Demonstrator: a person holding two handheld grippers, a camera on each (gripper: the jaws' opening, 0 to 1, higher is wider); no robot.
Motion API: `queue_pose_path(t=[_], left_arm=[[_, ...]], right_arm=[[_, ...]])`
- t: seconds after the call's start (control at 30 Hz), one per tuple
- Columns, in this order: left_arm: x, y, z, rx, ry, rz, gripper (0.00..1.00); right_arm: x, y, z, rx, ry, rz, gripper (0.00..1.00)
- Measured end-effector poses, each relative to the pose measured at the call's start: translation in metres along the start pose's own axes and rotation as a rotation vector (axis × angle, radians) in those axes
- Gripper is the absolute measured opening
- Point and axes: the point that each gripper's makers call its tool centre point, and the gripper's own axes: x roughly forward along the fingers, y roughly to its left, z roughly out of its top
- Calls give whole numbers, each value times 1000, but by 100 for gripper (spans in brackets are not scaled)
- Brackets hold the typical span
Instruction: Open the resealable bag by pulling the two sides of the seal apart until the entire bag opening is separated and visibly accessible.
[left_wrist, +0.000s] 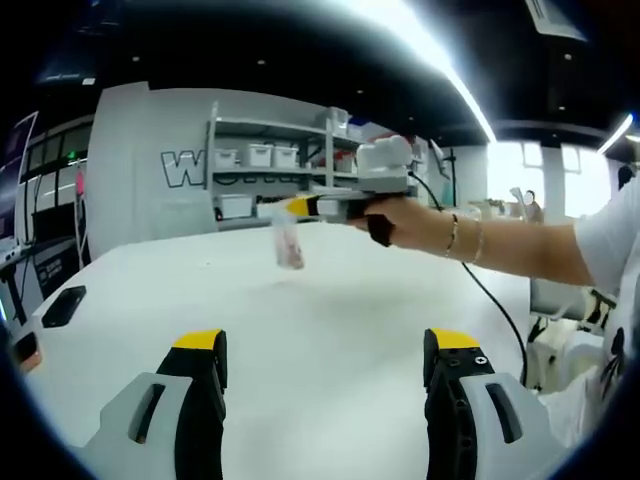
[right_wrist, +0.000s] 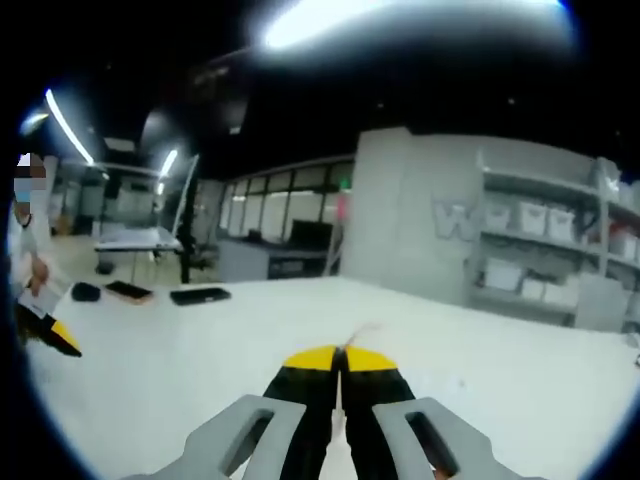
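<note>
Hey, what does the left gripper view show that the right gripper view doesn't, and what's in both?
Left gripper view alone: the left gripper, jaws apart with nothing between them, and beyond it a hand holding the right gripper out with the bag hanging from its tip above the table. Right gripper view alone: the right gripper's jaws pressed together, and dark flat items at the far table edge. Both: the white table and the shelves of bins.

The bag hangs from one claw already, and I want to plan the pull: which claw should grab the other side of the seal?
Left. The right claw is shut on the bag; the left claw is open above the table.
</note>
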Motion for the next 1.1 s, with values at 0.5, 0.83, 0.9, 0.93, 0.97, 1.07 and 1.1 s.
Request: queue_pose_path(t=[0.5, 0.83, 0.9, 0.93, 0.97, 1.07, 1.1], left_arm=[[-2, 3, -1, 4, 6, -5, 80], [-3, 4, -1, 2, 7, -5, 80], [-3, 4, -2, 2, 8, -7, 80], [-3, 4, -2, 2, 8, -7, 80], [-3, 4, -2, 2, 8, -7, 80], [-3, 4, -2, 2, 7, -6, 80], [-3, 4, -2, 2, 7, -6, 80]], right_arm=[[-32, 27, 6, 36, -49, 66, 0], [-53, 40, 13, 41, -82, 90, 0], [-57, 42, 14, 44, -89, 94, 0], [-59, 43, 15, 44, -92, 95, 0], [-60, 44, 15, 45, -95, 96, 0], [-66, 48, 16, 47, -103, 105, 0], [-68, 49, 15, 48, -103, 108, 0]])
